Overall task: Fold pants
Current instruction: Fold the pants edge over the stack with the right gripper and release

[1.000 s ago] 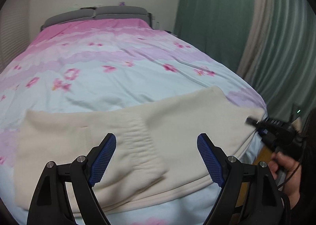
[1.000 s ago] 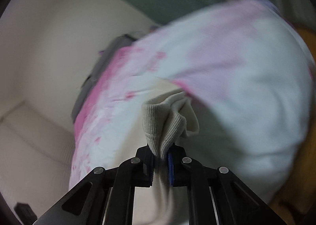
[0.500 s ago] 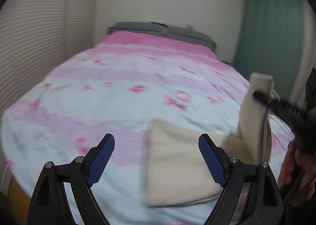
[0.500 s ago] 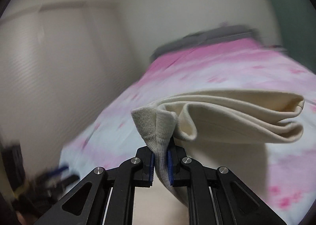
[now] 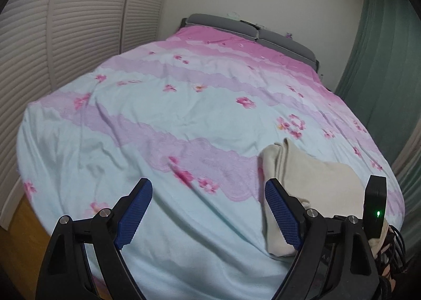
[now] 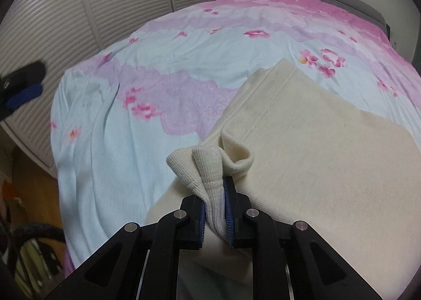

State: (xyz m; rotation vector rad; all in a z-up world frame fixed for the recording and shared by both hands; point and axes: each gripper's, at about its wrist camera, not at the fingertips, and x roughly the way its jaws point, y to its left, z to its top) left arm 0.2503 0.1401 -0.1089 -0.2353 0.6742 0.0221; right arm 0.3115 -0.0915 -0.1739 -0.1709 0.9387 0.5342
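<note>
The cream pants [image 6: 310,142] lie folded on the bed near its front right part. My right gripper [image 6: 214,194] is shut on their ribbed cuffs [image 6: 208,168], bunched between the blue pads, held just above the folded pile. In the left wrist view the pants [image 5: 302,171] lie to the right, partly behind my right-hand finger. My left gripper [image 5: 208,210] is open and empty, over bare bedspread left of the pants. Its blue tip also shows at the left edge of the right wrist view [image 6: 23,92].
The bed has a pink, lilac and pale blue flowered cover [image 5: 184,105] and a grey headboard [image 5: 252,31]. White louvred doors [image 5: 65,23] stand on the left, a green curtain [image 5: 379,58] on the right. Wooden floor [image 6: 31,176] shows by the bed's left edge.
My right gripper has carried the cuffs over and down onto the rest of the pants, folding them. My left gripper has swung left, away from the pants, still open.
</note>
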